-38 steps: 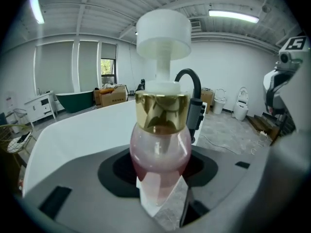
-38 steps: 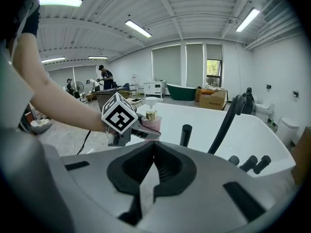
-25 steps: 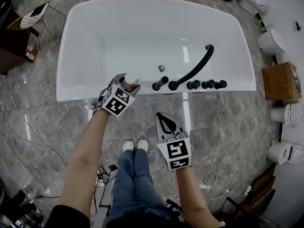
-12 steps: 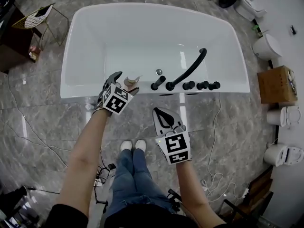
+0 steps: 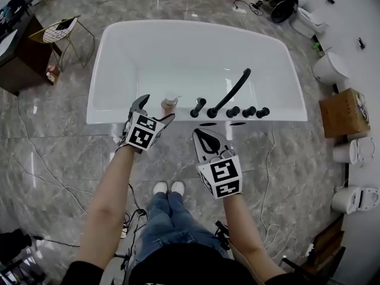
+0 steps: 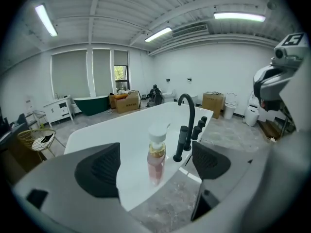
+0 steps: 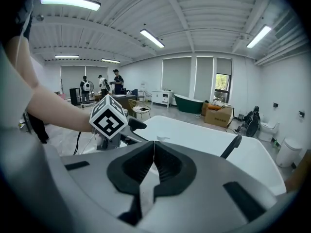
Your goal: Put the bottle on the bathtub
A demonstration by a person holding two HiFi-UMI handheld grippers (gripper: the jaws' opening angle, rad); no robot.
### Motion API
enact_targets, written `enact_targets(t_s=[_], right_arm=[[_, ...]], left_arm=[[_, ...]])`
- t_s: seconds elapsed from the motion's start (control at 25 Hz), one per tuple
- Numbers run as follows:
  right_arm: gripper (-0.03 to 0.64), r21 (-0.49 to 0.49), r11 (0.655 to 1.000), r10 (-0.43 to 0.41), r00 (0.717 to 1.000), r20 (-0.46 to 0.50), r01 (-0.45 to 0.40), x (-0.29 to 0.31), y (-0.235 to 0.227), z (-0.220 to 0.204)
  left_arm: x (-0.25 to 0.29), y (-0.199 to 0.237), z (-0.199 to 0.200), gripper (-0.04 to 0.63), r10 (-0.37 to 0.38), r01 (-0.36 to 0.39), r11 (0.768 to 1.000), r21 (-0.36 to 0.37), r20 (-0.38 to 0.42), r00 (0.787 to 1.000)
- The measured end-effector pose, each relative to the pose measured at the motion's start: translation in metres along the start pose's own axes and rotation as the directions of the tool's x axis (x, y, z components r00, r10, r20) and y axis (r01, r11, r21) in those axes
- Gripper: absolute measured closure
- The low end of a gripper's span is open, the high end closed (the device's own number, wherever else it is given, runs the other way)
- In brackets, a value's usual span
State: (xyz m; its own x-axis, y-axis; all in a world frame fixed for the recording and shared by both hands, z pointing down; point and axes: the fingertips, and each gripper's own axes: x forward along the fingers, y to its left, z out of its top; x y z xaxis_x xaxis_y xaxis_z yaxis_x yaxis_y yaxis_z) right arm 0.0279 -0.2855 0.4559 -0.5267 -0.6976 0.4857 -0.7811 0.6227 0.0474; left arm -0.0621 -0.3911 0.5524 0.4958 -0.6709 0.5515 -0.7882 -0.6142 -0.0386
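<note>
The pink bottle [image 5: 170,105] with a white pump cap stands upright on the near rim of the white bathtub [image 5: 119,113], left of the black faucet [image 5: 228,94]. My left gripper [image 5: 155,109] hangs just in front of it, open; its jaws have just been opening, and they touch nothing. In the left gripper view the bottle [image 6: 156,155] stands free beyond the two dark pads [image 6: 99,170]. My right gripper [image 5: 208,140] is shut and empty over the floor in front of the tub, its pads [image 7: 163,165] meeting.
Black tap knobs [image 5: 248,111] line the rim right of the faucet. A cardboard box [image 5: 341,113] and toilets [image 5: 329,67] stand at the right, a wire chair [image 5: 59,28] and dark cabinet [image 5: 18,58] at the left. Cables trail on the marble floor.
The left jaws opened and let go of the bottle, which stays on the rim. Both grippers rose and drew back from the tub.
</note>
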Motion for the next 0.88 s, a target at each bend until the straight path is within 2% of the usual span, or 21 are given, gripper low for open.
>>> enact_targets(t_s=[0.16, 0.36, 0.52, 0.88], right_arm=[[0.6, -0.044, 0.999, 0.001, 0.999, 0.036, 0.001, -0.018, 0.005, 0.019], [0.601, -0.008, 1.0, -0.005, 0.992, 0.125, 0.006, -0.04, 0.007, 0.048], [0.601, 0.0, 0.999, -0.037, 0.986, 0.163, 0.037, -0.058, 0.006, 0.064], [0.601, 0.004, 0.996, -0.09, 0.965, 0.247, 0.092, -0.089, 0.001, 0.104]], left_arm=[[-0.033, -0.002, 0.021, 0.15, 0.039, -0.037, 0.999, -0.03, 0.054, 0.998], [-0.079, -0.001, 0.047, 0.15, 0.093, -0.087, 0.995, -0.053, 0.13, 0.987], [-0.114, -0.007, 0.067, 0.15, 0.122, -0.1, 0.989, -0.113, 0.213, 0.969], [-0.167, -0.016, 0.099, 0.15, 0.189, -0.157, 0.98, -0.125, 0.31, 0.932]])
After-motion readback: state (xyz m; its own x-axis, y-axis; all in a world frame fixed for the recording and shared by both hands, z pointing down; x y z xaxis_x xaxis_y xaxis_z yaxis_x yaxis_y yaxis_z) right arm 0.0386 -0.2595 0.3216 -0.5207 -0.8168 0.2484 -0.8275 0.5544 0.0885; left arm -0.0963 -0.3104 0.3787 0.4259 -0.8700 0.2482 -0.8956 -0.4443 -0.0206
